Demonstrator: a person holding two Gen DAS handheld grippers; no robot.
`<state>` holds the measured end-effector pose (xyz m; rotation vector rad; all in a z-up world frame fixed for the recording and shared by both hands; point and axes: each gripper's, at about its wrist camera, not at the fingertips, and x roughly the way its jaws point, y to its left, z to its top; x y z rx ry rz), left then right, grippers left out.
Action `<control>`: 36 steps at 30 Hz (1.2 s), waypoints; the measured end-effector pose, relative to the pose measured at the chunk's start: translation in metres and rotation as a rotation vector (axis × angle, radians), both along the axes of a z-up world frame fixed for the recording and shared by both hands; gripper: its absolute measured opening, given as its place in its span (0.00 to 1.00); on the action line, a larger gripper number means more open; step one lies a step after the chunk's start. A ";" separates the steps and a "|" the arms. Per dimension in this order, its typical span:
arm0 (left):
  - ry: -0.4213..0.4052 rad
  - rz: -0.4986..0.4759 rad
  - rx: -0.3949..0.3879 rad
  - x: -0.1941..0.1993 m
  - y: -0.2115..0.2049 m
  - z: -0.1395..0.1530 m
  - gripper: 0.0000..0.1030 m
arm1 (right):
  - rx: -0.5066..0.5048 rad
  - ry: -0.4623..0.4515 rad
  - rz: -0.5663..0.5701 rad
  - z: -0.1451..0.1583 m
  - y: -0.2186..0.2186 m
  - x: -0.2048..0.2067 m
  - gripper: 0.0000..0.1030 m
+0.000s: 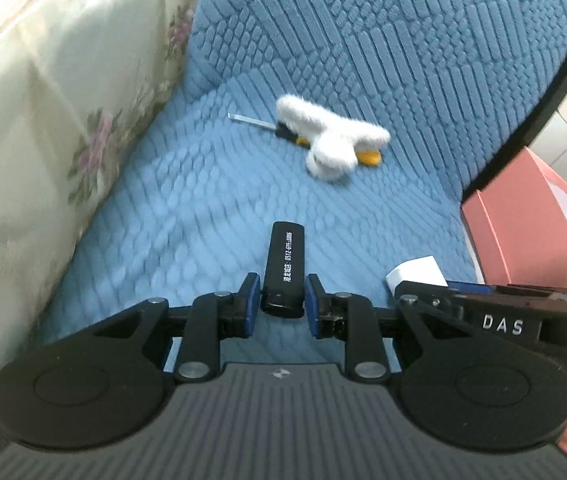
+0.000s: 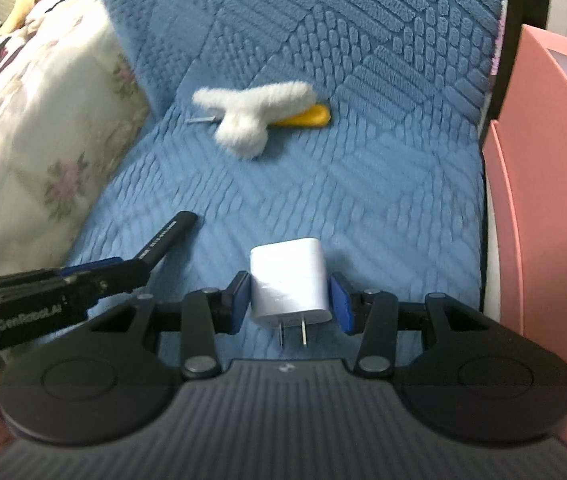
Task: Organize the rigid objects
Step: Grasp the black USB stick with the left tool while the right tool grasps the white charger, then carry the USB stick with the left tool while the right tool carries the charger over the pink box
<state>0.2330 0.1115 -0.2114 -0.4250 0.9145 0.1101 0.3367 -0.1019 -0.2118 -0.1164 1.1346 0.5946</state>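
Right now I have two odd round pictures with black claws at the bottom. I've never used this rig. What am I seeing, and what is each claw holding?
Each picture comes from a fisheye camera on a hand-held two-finger gripper, looking forward along its fingers. No robot arm: a person holds both. In the left wrist view, the left gripper is shut on a slim black lighter with white print. In the right wrist view, the right gripper is shut on a white plug-in charger block, prongs toward the camera. Below is a blue quilted sofa cover. Farther back a fluffy white hair claw clip lies over a yellow-handled screwdriver. A pink box stands on the right.
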 end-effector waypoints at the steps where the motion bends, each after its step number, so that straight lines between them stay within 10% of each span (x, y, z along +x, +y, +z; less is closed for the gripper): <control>1: 0.001 -0.001 -0.009 -0.006 -0.003 0.001 0.28 | 0.001 -0.002 0.000 0.001 -0.002 -0.006 0.45; 19: 0.058 -0.057 -0.063 -0.078 -0.048 0.004 0.28 | -0.083 -0.047 0.006 0.009 -0.036 -0.117 0.45; 36: 0.086 -0.059 -0.043 -0.057 -0.045 -0.010 0.34 | -0.081 -0.061 0.003 -0.001 -0.033 -0.117 0.49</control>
